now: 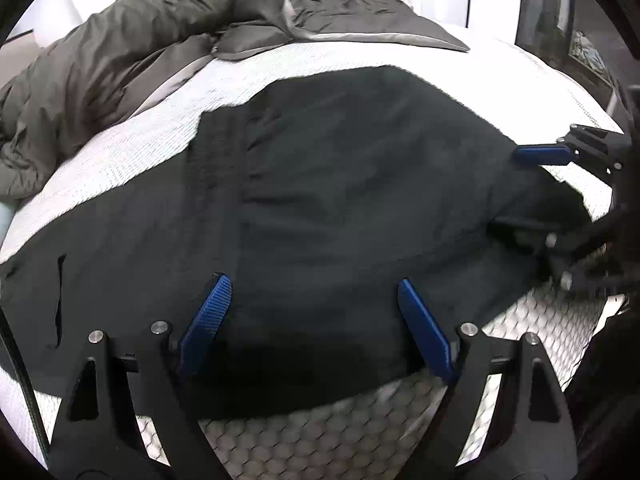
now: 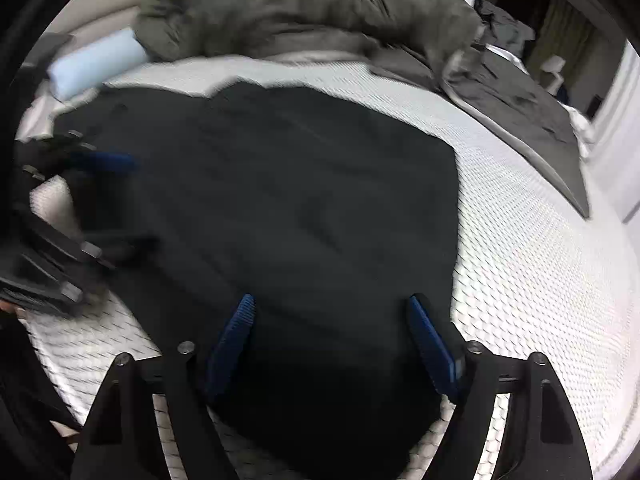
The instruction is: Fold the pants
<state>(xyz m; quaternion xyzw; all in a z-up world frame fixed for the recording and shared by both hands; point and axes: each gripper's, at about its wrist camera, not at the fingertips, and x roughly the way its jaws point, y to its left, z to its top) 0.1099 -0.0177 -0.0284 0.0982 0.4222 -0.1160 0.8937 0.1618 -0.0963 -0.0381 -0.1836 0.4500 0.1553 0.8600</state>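
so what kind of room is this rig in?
Most likely a bedroom. The dark pants lie spread on a bare white quilted mattress, a rumpled grey-green duvet is pushed to the far side, and a small lamp stands in the background.

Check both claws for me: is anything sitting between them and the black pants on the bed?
Nothing visible. The left claw and right claw are both open directly over the near edge of the pants, which lie bare on the white mattress. The grey duvet is bunched beyond them.
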